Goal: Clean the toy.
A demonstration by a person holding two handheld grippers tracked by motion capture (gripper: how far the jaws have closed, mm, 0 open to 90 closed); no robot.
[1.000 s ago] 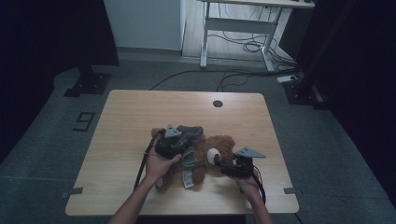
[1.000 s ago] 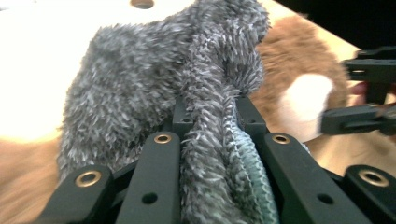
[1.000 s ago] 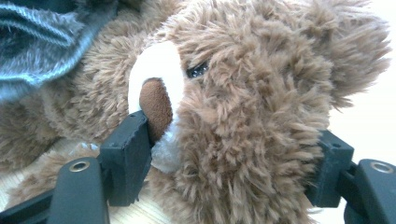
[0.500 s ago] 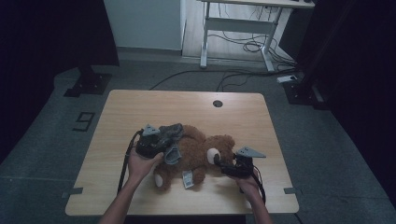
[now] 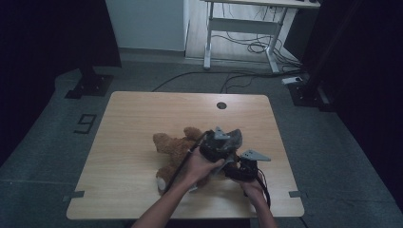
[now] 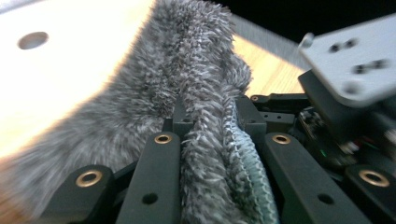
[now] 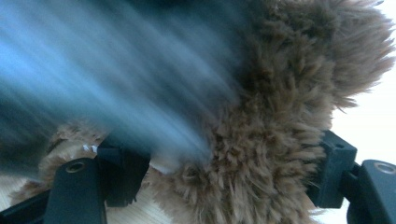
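A brown teddy bear (image 5: 172, 148) lies on the wooden table (image 5: 142, 114) with its legs to the left. Its head end is under my hands. My left gripper (image 5: 223, 142) is shut on a grey fuzzy cloth (image 5: 233, 137) and holds it over the bear's head. In the left gripper view the cloth (image 6: 187, 84) is pinched in the left gripper (image 6: 210, 121). My right gripper (image 5: 234, 169) sits just to the right, shut on the bear's head. In the right gripper view brown fur (image 7: 280, 116) fills the right gripper (image 7: 226, 172), and the cloth passes as a grey blur (image 7: 102, 79).
The table has a round cable hole (image 5: 221, 105) near its far edge. Bare tabletop lies left of and beyond the bear. A desk frame with cables (image 5: 242, 33) stands on the floor behind. Dark stands (image 5: 90, 83) flank the table.
My left hand swung left with the grey cloth, then back right, and now holds it over the bear's head next to the right gripper. The right gripper stayed put.
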